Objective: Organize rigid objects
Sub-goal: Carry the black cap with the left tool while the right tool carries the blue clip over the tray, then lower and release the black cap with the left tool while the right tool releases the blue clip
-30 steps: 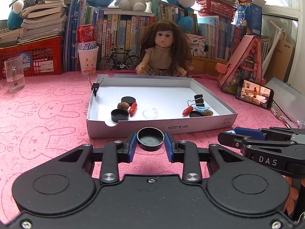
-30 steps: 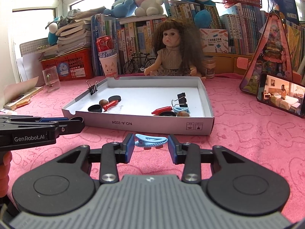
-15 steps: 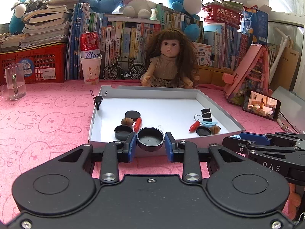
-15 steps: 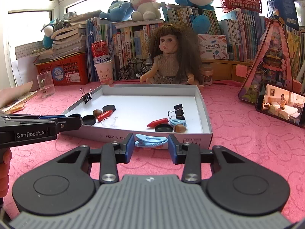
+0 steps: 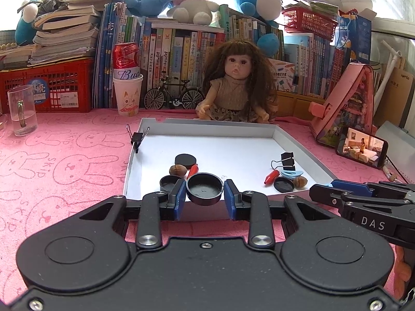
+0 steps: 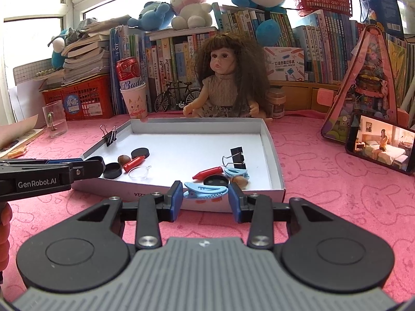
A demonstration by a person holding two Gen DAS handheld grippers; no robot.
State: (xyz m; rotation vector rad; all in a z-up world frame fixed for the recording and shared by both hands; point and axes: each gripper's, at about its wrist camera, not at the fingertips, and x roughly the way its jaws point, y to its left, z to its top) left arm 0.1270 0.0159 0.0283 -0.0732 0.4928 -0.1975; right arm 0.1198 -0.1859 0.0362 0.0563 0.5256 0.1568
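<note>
You're gripping a black cap in the left gripper and a blue clip in the right gripper. You're nearing the white tray, so be lowering each over its near rim beside its matching pile.

Doll, toy bicycle, beer can in paper cup, phone

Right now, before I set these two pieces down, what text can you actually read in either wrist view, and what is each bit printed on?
"GenRobot.AI": side of the left gripper, seen from the right wrist.
"DAS": side of the right gripper, seen from the left wrist.
"Bud...": red can standing in the paper cup.
"POCKET LABEL PRINTER": box behind the doll.
"SKIP": pink tablecloth.
Book spines, red crate label and tray front print: too small or hidden.
</note>
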